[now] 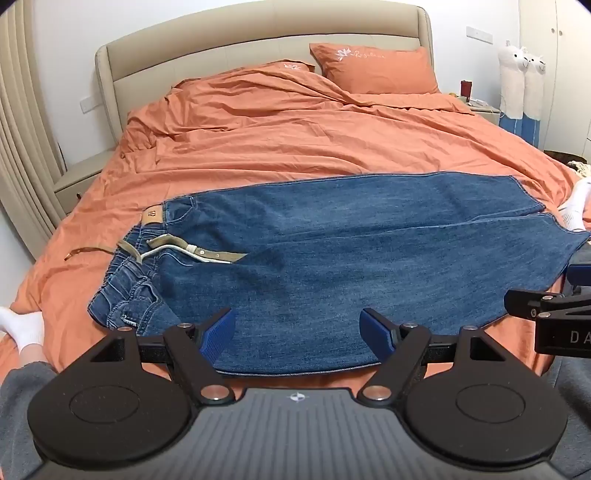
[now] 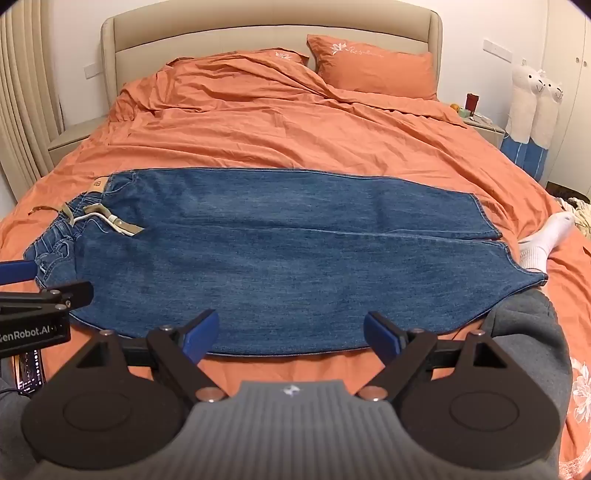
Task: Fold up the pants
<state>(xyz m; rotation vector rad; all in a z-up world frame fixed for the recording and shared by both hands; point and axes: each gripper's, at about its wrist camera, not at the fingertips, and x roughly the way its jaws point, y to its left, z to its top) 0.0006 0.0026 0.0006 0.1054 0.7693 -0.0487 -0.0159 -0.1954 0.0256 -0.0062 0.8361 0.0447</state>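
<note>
Blue jeans [image 1: 332, 243] [image 2: 280, 243] lie flat across the orange bed, one leg folded over the other. The waistband with a tan belt [image 1: 192, 251] [image 2: 107, 221] is at the left and the leg hems [image 2: 517, 254] at the right. My left gripper [image 1: 299, 328] hangs open above the near edge of the jeans, nothing between its blue pads. My right gripper [image 2: 290, 330] is open too, over the near edge further right. Each gripper shows at the side of the other's view.
The orange duvet [image 2: 295, 122] is rumpled toward the beige headboard [image 2: 258, 33], with an orange pillow [image 2: 373, 66] at the back right. A person's white-socked feet [image 2: 543, 240] [image 1: 22, 325] and grey trouser legs [image 2: 528, 332] flank the jeans. A bedside table [image 2: 480, 125] and plush toys [image 2: 535, 107] stand right.
</note>
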